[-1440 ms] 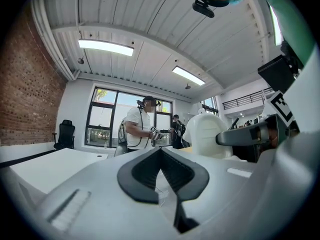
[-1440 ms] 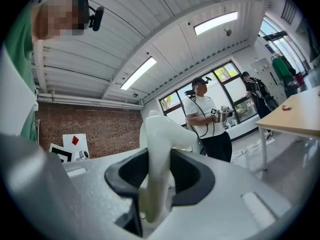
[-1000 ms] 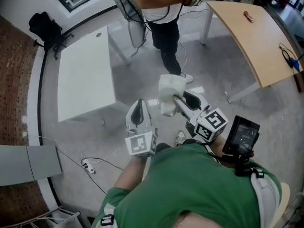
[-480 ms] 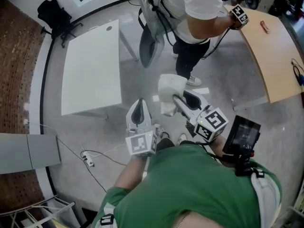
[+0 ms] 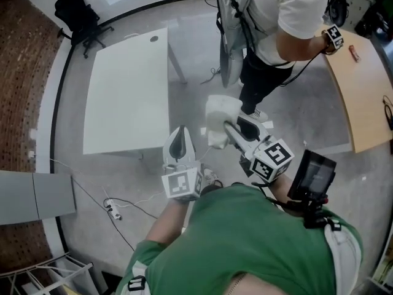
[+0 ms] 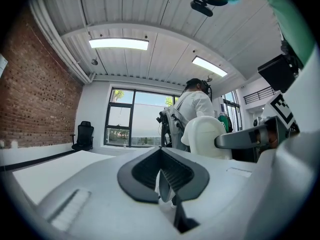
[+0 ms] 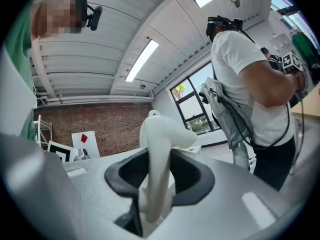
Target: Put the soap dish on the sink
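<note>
The soap dish point(image 5: 220, 118) is a white, rounded plastic piece held up at chest height over the grey floor. My right gripper point(image 5: 231, 128) is shut on its lower edge; in the right gripper view the soap dish point(image 7: 160, 139) stands upright between the dark pads of the right gripper point(image 7: 157, 171). My left gripper point(image 5: 178, 142) hovers just to the left of it, apart from the dish, shut with nothing in it. From the left gripper view the soap dish point(image 6: 205, 134) shows off to the right of the left gripper point(image 6: 162, 176). No sink is in view.
A white table point(image 5: 126, 91) stands ahead on the left. Another person in a white shirt point(image 5: 288, 17) with a backpack stands close ahead. A wooden table point(image 5: 368, 91) is at the right, a black chair point(image 5: 77, 11) far left, cables and a power strip point(image 5: 113, 209) on the floor.
Both grippers and the dish keep their pose before me. The white table has drifted right and the person in the white shirt has come nearer, filling more of the view ahead.
</note>
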Motion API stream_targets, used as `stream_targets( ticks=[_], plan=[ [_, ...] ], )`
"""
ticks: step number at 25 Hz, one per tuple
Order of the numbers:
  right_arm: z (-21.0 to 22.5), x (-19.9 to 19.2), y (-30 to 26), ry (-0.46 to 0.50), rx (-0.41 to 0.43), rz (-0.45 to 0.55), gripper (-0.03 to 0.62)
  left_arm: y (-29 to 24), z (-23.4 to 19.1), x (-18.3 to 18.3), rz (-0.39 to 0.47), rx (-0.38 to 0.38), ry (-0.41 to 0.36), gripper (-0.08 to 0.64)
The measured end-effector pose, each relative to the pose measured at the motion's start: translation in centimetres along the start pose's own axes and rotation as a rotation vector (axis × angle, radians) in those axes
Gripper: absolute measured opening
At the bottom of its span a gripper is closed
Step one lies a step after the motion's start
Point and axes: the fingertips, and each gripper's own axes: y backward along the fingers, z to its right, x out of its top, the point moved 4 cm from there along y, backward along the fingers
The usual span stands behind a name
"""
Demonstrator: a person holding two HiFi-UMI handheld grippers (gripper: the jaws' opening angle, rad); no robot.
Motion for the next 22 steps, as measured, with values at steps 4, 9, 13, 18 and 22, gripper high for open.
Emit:
stream_targets(
  ticks=[4, 9, 13, 18, 22],
  plan=[
    [0.3, 0.5, -3.2, 0.0, -0.005, 0.006, 0.129, -1.9, -2.6, 0.4, 0.006, 0.002, -0.001, 0.004],
    [0.4, 0.5, -5.9, -0.016, -0.009, -0.001, 0.129, -2.7, -4.9, 1.0, 0.016, 0.012, -0.003, 0.003],
    [1.6, 0.0, -11.8, -0.029, 0.004, -0.004, 0.129, -5.8, -9.4, -0.1, 0.008, 0.039, -0.005, 0.003],
    [2.6, -1.5, -16.2, -0.045, 0.03, -0.04, 0.129, -7.3, -12.7, -1.8, -0.017, 0.085, 0.004, 0.003],
    [1.7, -1.8, -16.1, -0.047, 0.053, -0.073, 0.129, -5.8, -12.9, -1.9, -0.033, 0.124, 0.02, 0.004]
  ],
)
